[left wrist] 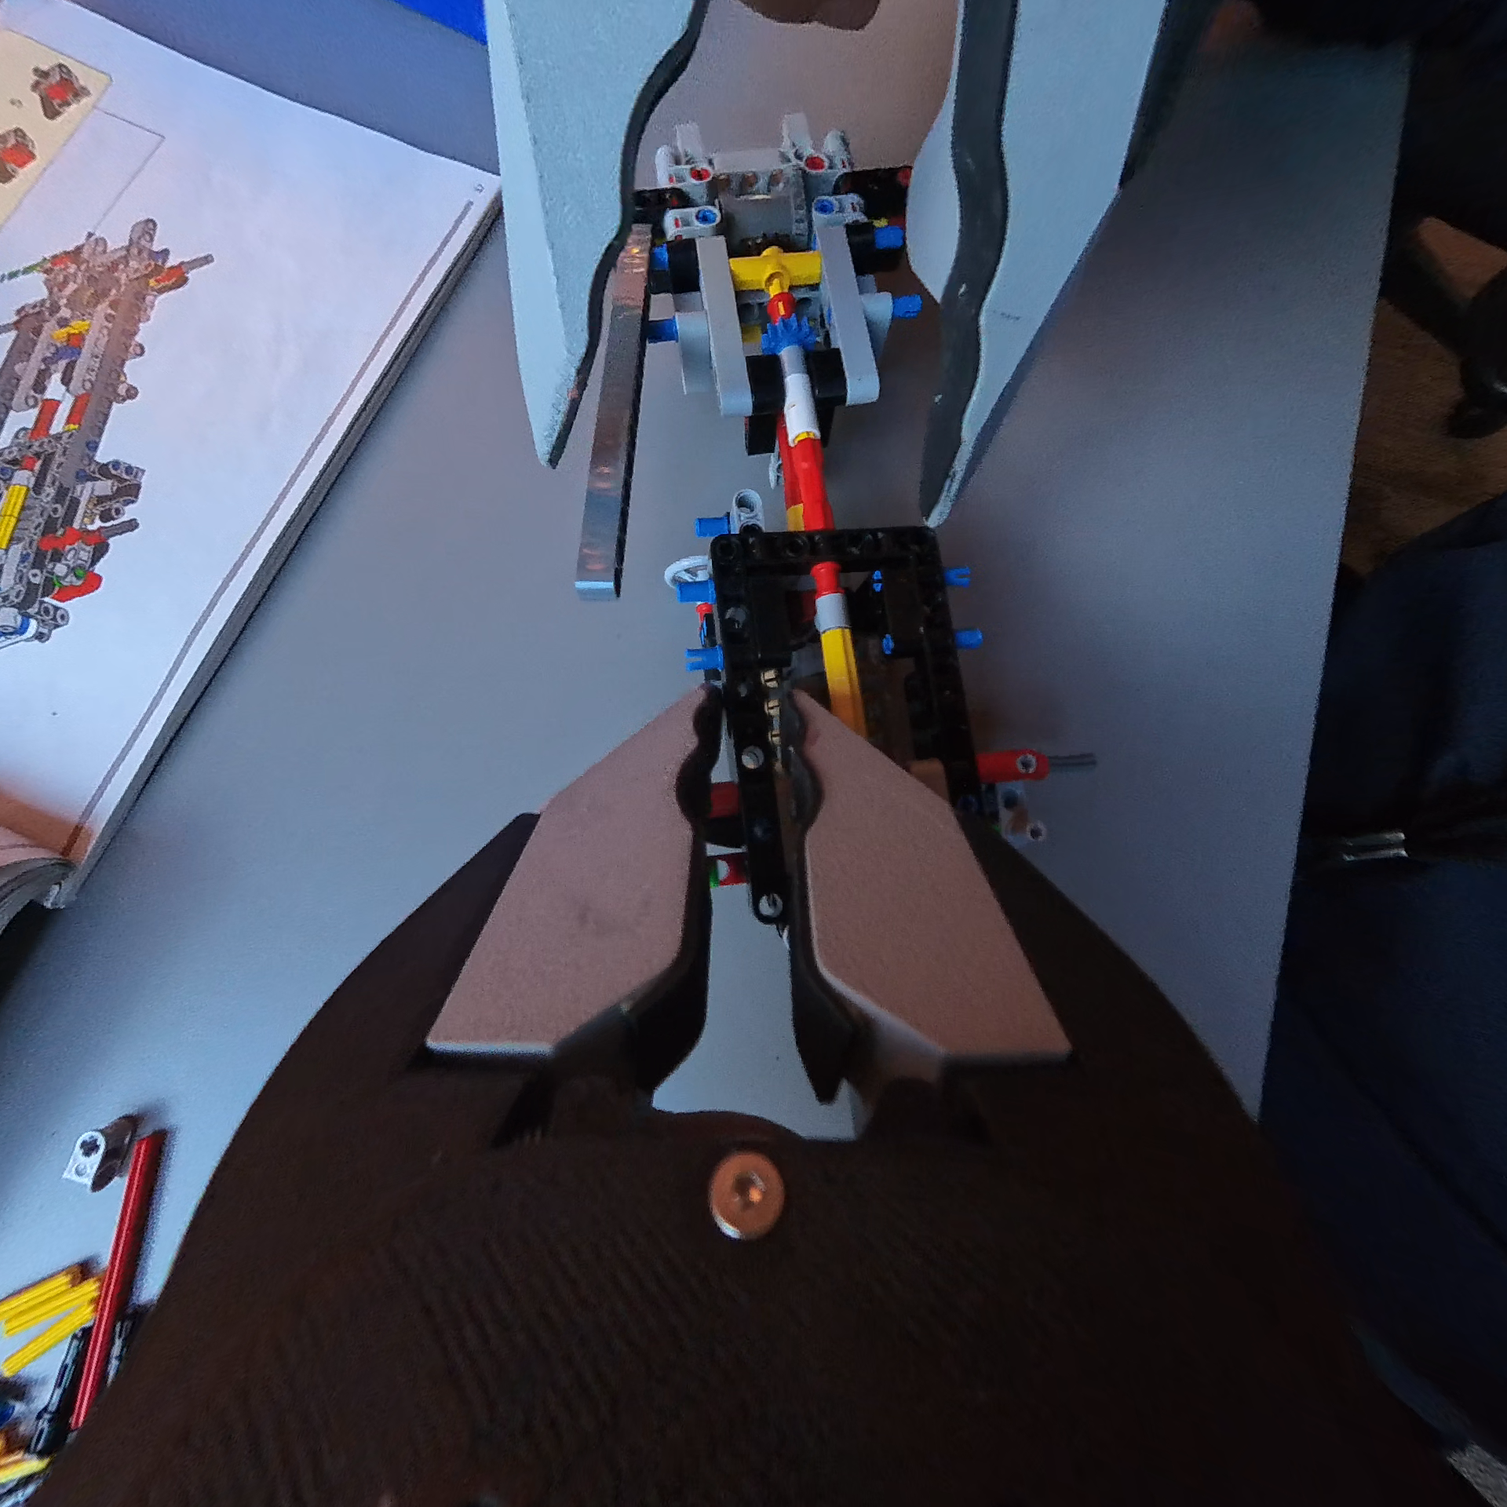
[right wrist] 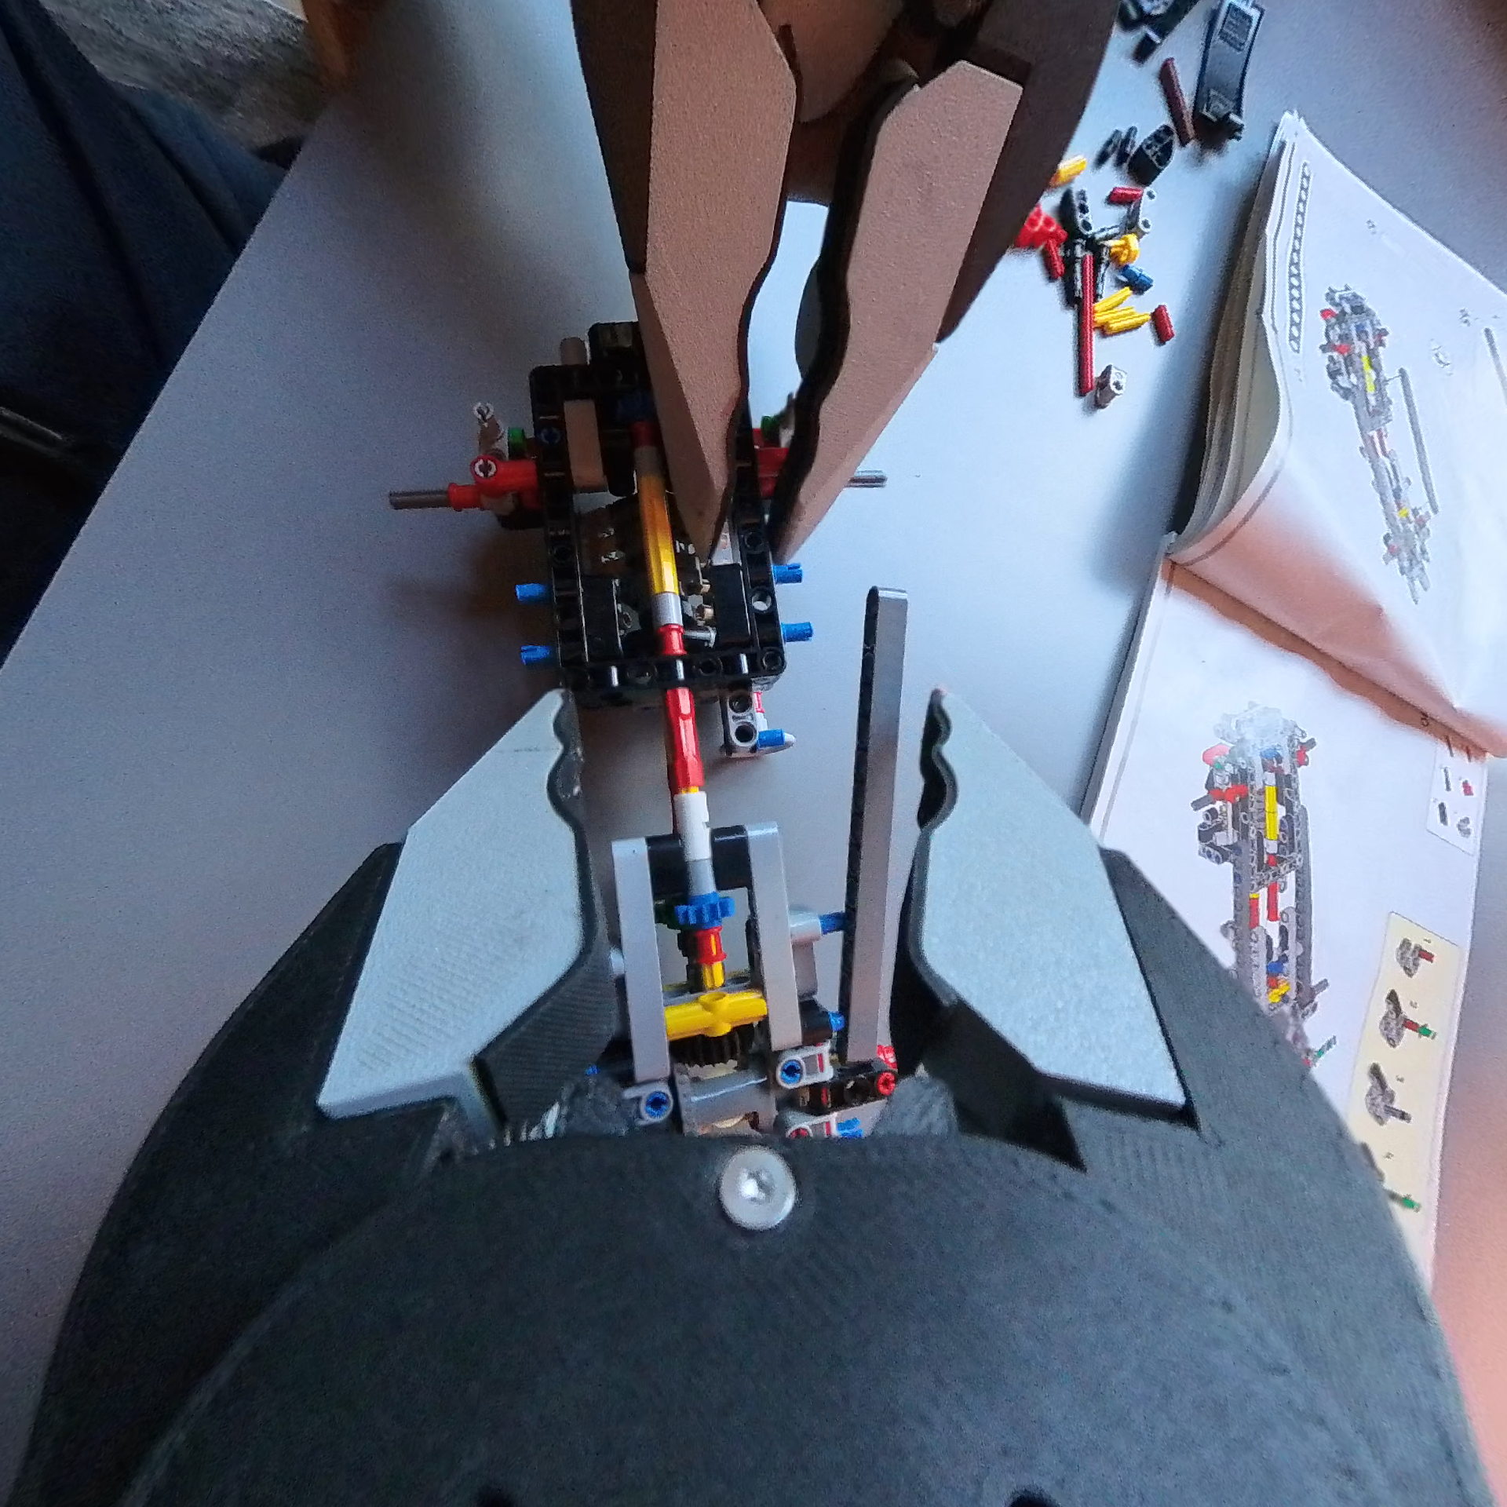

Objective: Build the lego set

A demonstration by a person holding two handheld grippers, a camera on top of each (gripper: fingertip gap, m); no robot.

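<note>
Frame rail in left claw, table edge near

The brick model lies on the desk, between both tongs. The open booklet lies beside it, loose pieces just behind the booklet.

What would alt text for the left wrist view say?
Tan gripper fingers close on one side beam of a black rectangular brick frame within a long toy-brick chassis on a grey table. An open instruction booklet lies left.
</note>
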